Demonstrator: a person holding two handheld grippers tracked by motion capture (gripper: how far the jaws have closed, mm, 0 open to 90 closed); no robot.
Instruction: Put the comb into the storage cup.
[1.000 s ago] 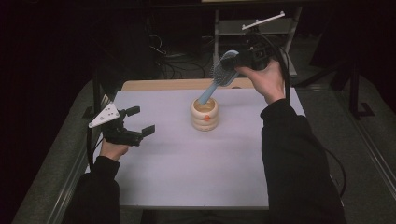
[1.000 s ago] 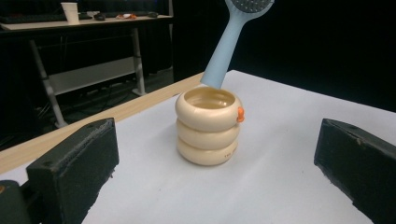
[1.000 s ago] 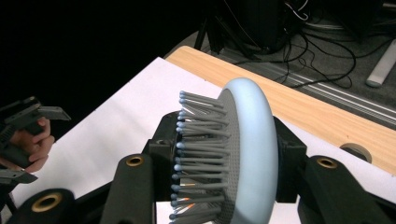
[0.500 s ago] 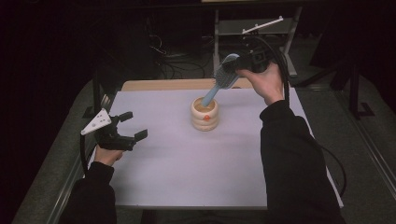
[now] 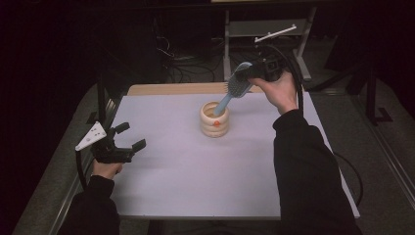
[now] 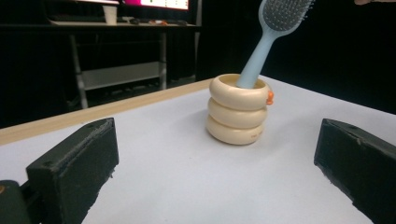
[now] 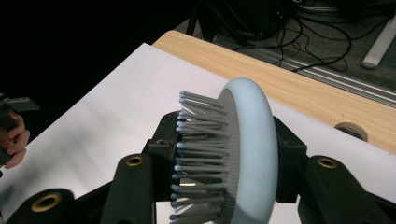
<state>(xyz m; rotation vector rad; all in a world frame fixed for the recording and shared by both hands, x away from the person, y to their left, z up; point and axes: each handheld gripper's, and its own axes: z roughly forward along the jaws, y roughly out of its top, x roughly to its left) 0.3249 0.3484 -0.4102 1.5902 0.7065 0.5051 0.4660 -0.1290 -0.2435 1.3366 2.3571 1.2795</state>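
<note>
1. The left tool [image 5: 131,138] has drawn back toward the near left edge of the counter [image 5: 186,171] since a second ago, and sits lower. Its jaws stand wide apart with nothing between them, well clear of the holder.
2. The cream ringed holder [image 5: 214,121] stands upright mid-counter, where it stood before, with a small orange spot on its side.
3. The light blue hairbrush [image 5: 234,89] leans up and to the right, its handle end inside the holder; earlier it stood in much the same tilt.
4. The right tool [image 5: 252,73] is clamped on the brush's bristled head, one jaw on the bristles, one on the back.
</note>
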